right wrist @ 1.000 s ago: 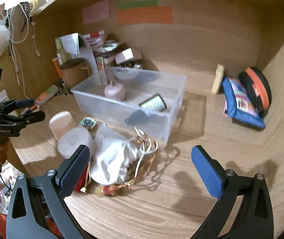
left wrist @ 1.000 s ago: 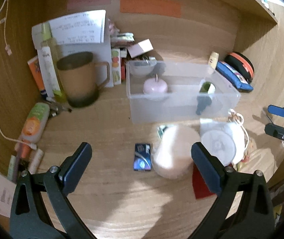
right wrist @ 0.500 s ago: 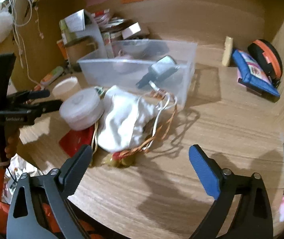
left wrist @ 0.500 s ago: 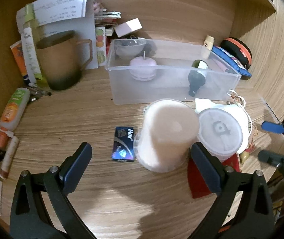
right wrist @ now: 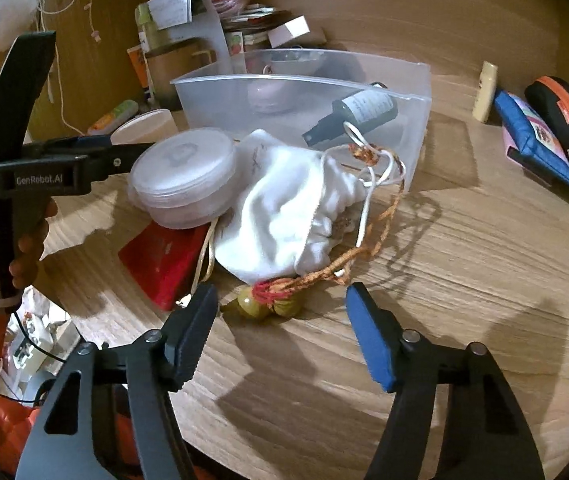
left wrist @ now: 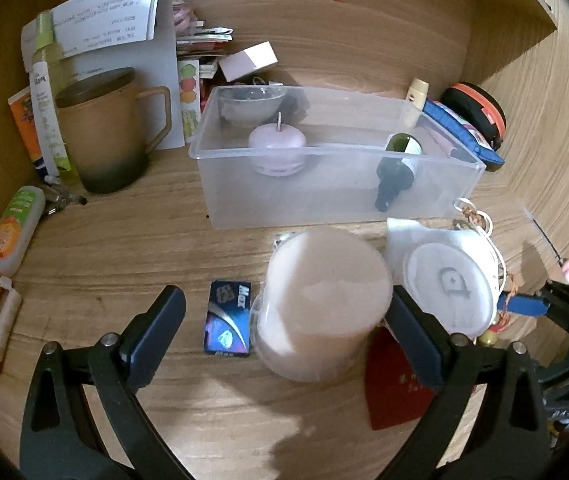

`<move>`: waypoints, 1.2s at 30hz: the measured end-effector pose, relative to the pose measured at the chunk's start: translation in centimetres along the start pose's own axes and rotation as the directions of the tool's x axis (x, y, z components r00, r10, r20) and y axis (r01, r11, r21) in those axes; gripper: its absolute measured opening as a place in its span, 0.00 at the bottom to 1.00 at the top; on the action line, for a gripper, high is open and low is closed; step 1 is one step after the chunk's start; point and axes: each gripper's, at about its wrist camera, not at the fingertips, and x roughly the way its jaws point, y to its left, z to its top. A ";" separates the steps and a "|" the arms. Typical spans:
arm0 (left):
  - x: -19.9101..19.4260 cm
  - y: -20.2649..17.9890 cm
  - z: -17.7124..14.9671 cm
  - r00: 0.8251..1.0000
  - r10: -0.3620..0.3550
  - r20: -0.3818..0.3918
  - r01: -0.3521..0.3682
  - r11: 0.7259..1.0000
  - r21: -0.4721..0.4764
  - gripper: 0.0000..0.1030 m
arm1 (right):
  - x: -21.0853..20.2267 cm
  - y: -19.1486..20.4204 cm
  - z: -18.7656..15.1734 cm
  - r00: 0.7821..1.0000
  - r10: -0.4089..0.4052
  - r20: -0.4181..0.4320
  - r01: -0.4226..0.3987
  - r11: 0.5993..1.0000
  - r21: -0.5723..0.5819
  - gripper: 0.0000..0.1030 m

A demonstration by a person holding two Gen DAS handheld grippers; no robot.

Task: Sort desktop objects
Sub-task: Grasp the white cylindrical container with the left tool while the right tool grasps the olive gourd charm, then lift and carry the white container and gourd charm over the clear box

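My left tool (left wrist: 284,324) has dropped closer, jaws wide, now straddling pink cup (left wrist: 324,304). Clear bin (left wrist: 324,184) at 12 o'clock. My right tool (right wrist: 280,328) also lower, wide, empty, white pouch (right wrist: 292,216) just ahead. Grasps look imminent.

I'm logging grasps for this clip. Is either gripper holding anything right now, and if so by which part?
Nothing is held. The left gripper is open around the pink cylindrical container, not clamped. The right gripper is open over the green beads.
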 end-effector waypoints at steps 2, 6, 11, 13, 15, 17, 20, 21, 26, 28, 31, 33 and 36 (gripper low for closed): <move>0.3 0.1 0.2 1.000 0.008 0.001 -0.008 1.000 -0.005 0.98 | 0.1 0.3 -0.1 1.000 -0.010 0.007 0.010 1.000 -0.019 0.56; 0.9 0.2 0.3 1.000 -0.005 -0.006 0.005 1.000 -0.019 0.90 | 0.2 1.0 -0.3 0.999 -0.047 0.025 0.048 0.997 -0.066 0.47; 1.1 -1.0 0.3 1.000 0.004 -0.006 -0.004 1.000 0.022 0.74 | 0.0 0.4 -0.4 0.999 -0.045 0.025 0.047 0.998 -0.052 0.38; 1.2 -1.2 0.4 1.000 -0.006 -0.007 0.006 1.000 0.026 0.69 | -0.1 0.1 -0.4 0.998 -0.054 0.022 0.055 0.998 -0.040 0.38; 1.2 -1.2 0.4 1.000 -0.019 -0.008 0.019 1.000 0.019 0.65 | -0.4 -0.4 -0.6 0.998 -0.056 0.021 0.057 0.998 -0.025 0.38; 1.2 -1.2 0.4 1.000 -0.023 -0.006 0.023 1.000 0.017 0.62 | -0.7 -1.0 -0.8 0.998 -0.065 0.023 0.065 0.998 -0.005 0.38; 1.2 -1.4 0.5 1.000 -0.026 -0.003 0.026 1.000 0.017 0.56 | -1.3 -1.8 -0.9 0.997 -0.074 0.030 0.074 0.997 0.021 0.38; 1.2 -1.5 0.5 1.000 -0.018 0.000 0.018 1.000 0.022 0.56 | -1.7 -2.2 -0.9 0.996 -0.085 0.035 0.084 0.996 0.031 0.38; 1.2 -1.3 0.4 1.000 -0.020 0.004 0.020 1.000 0.016 0.56 | -3.1 -4.5 -0.6 0.990 -0.126 0.056 0.119 0.987 0.111 0.38; 1.2 -1.4 0.5 1.000 -0.021 0.005 0.021 0.999 0.025 0.55 | -3.5 -5.4 -0.3 0.989 -0.129 0.068 0.118 0.983 0.139 0.38; 1.2 -1.3 0.6 1.000 -0.020 -0.001 0.020 1.000 0.021 0.55 | -4.3 -6.4 0.3 0.988 -0.126 0.093 0.109 0.980 0.168 0.38; 1.2 -1.2 0.7 1.000 -0.021 -0.006 0.021 1.000 0.018 0.55 | -4.7 -6.8 0.8 0.986 -0.125 0.110 0.104 0.978 0.179 0.38; 1.2 -1.0 0.9 1.000 -0.021 -0.009 0.021 1.000 0.003 0.55 | -5.0 -7.3 1.5 0.986 -0.109 0.129 0.084 0.979 0.184 0.38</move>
